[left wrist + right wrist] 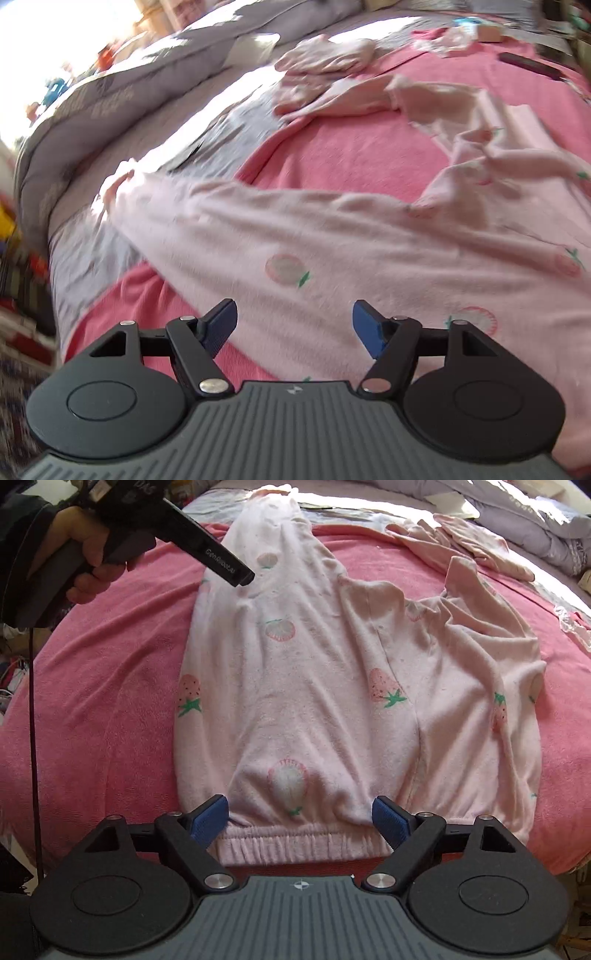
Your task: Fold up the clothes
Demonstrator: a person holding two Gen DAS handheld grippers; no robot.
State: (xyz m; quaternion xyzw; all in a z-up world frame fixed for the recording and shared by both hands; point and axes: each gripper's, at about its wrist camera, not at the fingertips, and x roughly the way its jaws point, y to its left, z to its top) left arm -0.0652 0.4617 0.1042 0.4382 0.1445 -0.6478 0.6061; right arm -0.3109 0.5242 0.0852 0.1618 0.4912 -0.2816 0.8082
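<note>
Nearest in the right wrist view, the right claw (pixel 299 821) hangs spread wide over the gathered waistband (pixel 295 843) of the pale pink trousers (pixel 314 686), its blue pads (pixel 208 821) standing apart at either side of the band and pressing on nothing, so it is released. The trousers (printed with strawberries and round pink fruit) lie lengthwise on a deep pink blanket (pixel 110 686) that covers the bed, waistband toward this claw and one leg running straight away to the far edge; the other leg is crumpled and folded back on the right. Farther up on the left of that view, a person's hand (pixel 86 550) grips the handle of the other tool, whose dark body slants down above the far leg of the trousers. From the left wrist view, which is blurred, the left claw (pixel 294 325) is likewise released, its blue pads (pixel 365 326) apart with only air between them, hovering over the pale trouser cloth (pixel 332 236) and the pink blanket (pixel 351 155). Beyond that, more light pink clothes (pixel 328 59) lie rumpled near the far side of the blanket. A grey quilt (pixel 122 88) is bunched along the far edge of the bed, and a dark flat object (pixel 532 64) rests on the blanket at the upper right.
</note>
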